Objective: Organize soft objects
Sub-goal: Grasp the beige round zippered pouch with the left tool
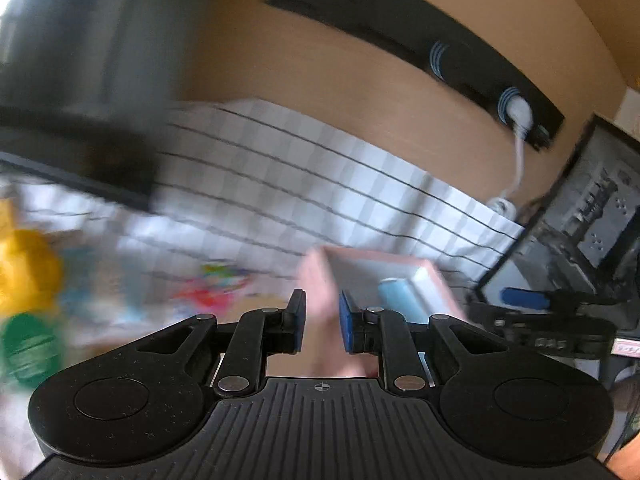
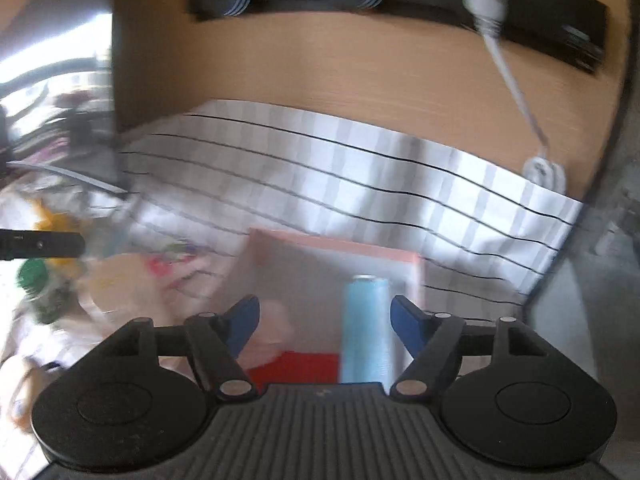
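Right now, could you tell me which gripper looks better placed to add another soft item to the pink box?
Probably the left. The left gripper is narrowly parted around something pale pink, though blur hides whether it grips, beside the pink box. The right gripper is wide open over the box, holding nothing.

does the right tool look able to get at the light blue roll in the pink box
Probably yes. The right tool is open, and the light blue roll lies in the pink box just ahead between its fingers, nothing covering it. The view is blurred, though.

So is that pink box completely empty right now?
No, in the right wrist view a light blue roll stands inside the pink box, with something red beside it.
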A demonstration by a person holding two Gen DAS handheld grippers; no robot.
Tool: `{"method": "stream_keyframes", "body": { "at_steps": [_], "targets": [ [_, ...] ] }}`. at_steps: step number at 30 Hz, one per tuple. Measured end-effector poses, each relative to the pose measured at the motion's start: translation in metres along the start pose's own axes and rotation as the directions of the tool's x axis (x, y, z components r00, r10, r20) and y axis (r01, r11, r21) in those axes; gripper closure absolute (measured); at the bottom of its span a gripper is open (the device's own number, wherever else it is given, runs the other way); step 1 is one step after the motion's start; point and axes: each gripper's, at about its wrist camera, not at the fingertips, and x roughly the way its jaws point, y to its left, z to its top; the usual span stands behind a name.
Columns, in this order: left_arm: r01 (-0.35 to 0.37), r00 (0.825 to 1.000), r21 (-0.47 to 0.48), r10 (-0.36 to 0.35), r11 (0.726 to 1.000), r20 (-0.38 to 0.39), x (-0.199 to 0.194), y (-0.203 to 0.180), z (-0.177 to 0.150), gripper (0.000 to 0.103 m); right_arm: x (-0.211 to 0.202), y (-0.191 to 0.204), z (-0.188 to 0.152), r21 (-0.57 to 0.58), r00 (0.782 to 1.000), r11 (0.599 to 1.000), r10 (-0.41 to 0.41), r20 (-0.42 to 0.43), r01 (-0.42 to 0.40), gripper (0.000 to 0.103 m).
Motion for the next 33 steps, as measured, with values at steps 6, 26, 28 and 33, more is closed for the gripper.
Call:
{"method": "stream_keyframes", "body": {
  "at_steps": [6, 26, 28, 33],
  "targets": [
    [-0.178, 0.984, -0.124, 0.179, 0.976, -0.007, -0.07, 0.075, -0.042, 0.083, 0.006, 0.07, -0.02, -0.032, 0.975, 0.977, 0.21, -0.077, -0.213, 0.027],
    [-0.044, 0.998, -0.491, 0.017, 0.87, -0.059, -0.1, 0.18, -0.166, 0.08, 0.04, 0.227, -0.084, -0.134, 0.846, 0.869, 0.412, -0.34, -0.477, 0.062],
    [-0.013, 0.998, -0.476, -0.017, 0.879, -0.057, -0.1, 0.183, -0.166, 0.076, 0.04, 0.224, -0.085, -0.124, 0.843, 0.869, 0.416, -0.341, -0.479, 0.062],
    [-0.028, 0.991, -0.421, -0.03, 0.906, -0.13, -0.095, 0.185, -0.161, 0.061, 0.042, 0.225, -0.084, -0.12, 0.826, 0.856, 0.435, -0.358, -0.502, 0.067]
  ]
}}
